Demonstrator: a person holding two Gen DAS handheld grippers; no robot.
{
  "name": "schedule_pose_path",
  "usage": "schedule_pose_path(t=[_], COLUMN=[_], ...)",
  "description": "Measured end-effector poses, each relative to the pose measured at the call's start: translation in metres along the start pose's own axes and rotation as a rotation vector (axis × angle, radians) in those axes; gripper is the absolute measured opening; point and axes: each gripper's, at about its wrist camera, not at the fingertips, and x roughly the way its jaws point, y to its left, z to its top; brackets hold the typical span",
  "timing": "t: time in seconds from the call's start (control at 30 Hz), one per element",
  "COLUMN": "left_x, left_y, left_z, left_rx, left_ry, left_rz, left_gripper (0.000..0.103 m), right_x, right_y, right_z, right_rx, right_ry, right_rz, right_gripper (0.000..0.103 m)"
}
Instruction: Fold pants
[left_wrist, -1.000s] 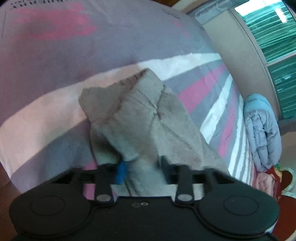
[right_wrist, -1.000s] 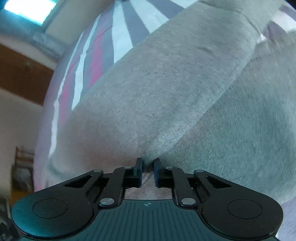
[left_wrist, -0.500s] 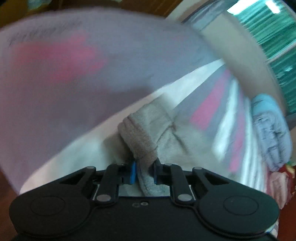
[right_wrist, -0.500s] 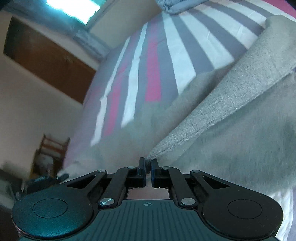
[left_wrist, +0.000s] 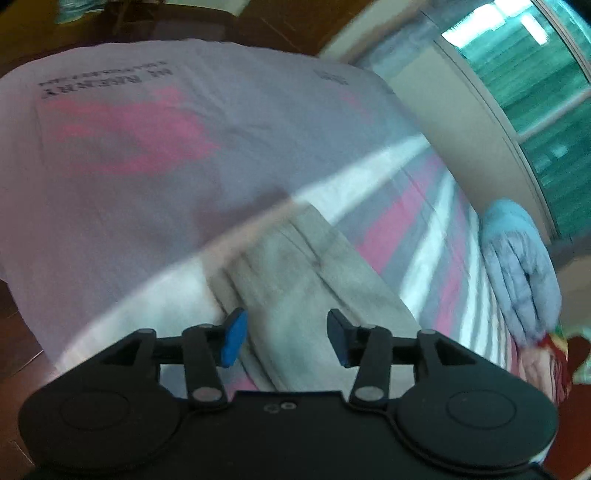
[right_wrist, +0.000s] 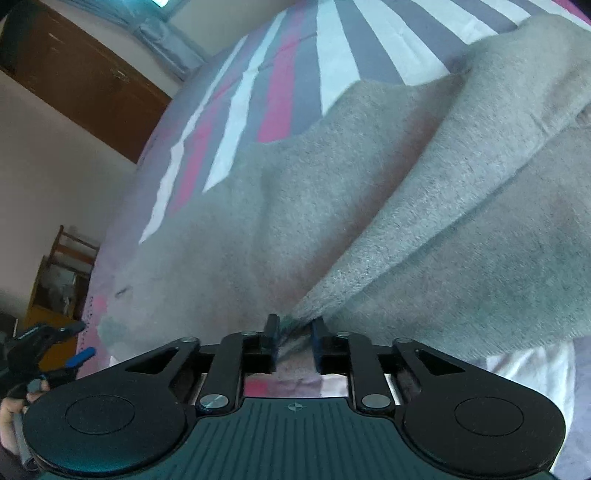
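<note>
Left wrist: left tool (left_wrist: 284, 338) spread above pants (left_wrist: 314, 280); right tool (right_wrist: 293, 341) parted; sheet lettering (left_wrist: 107, 79) unreadable.

Left gripper (left_wrist: 284, 338) jaws spread wide, right gripper (right_wrist: 294, 338) jaws slightly parted

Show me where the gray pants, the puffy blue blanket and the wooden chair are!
gray pants (right_wrist: 424, 206), right wrist view, on the fuzzy folded layer.
puffy blue blanket (left_wrist: 517, 258), left wrist view, on its rolled middle.
wooden chair (right_wrist: 64, 266), right wrist view, on its slatted back.
</note>
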Motion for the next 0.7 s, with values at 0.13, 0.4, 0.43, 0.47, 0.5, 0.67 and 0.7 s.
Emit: schedule_pose_path(t=[0.13,0.4,0.43,0.47,0.5,0.67,0.7], left_x=[0.016,0.083,0.087,0.087,0.088,0.088,0.085], left_y=[-0.047,-0.112,-0.111,-0.112,-0.113,-0.112,-0.110], left_z=[-0.035,-0.117,-0.124,-0.130,-0.133,-0.132,-0.131], left_rx=[0.120,0.231,0.232,0.247,0.273,0.257,0.258], left_ry=[0.100,0.286,0.293,0.281,0.269,0.276,0.277], left_rz=[-0.058,-0.097,-0.086,-0.075,-0.070,-0.066,-0.066], left_gripper=[0.038,0.038,0.038,0.038,0.038,0.039,0.039], right_x=[-0.006,-0.036,-0.038,-0.040,-0.043,-0.040,-0.038], right_y=[-0.008,-0.057,-0.065,-0.075,-0.086,-0.125,-0.130], right_z=[0.008,0.042,0.047,0.050,0.054,0.070,0.071], right_rx=[-0.030,0.109,0.147,0.182,0.223,0.379,0.408], right_ry=[-0.018,-0.079,-0.085,-0.090,-0.100,-0.135,-0.152], right_rz=[-0.042,-0.120,-0.122,-0.123,-0.121,-0.080,-0.062], right_gripper=[0.034,0.034,0.034,0.034,0.034,0.034,0.034])
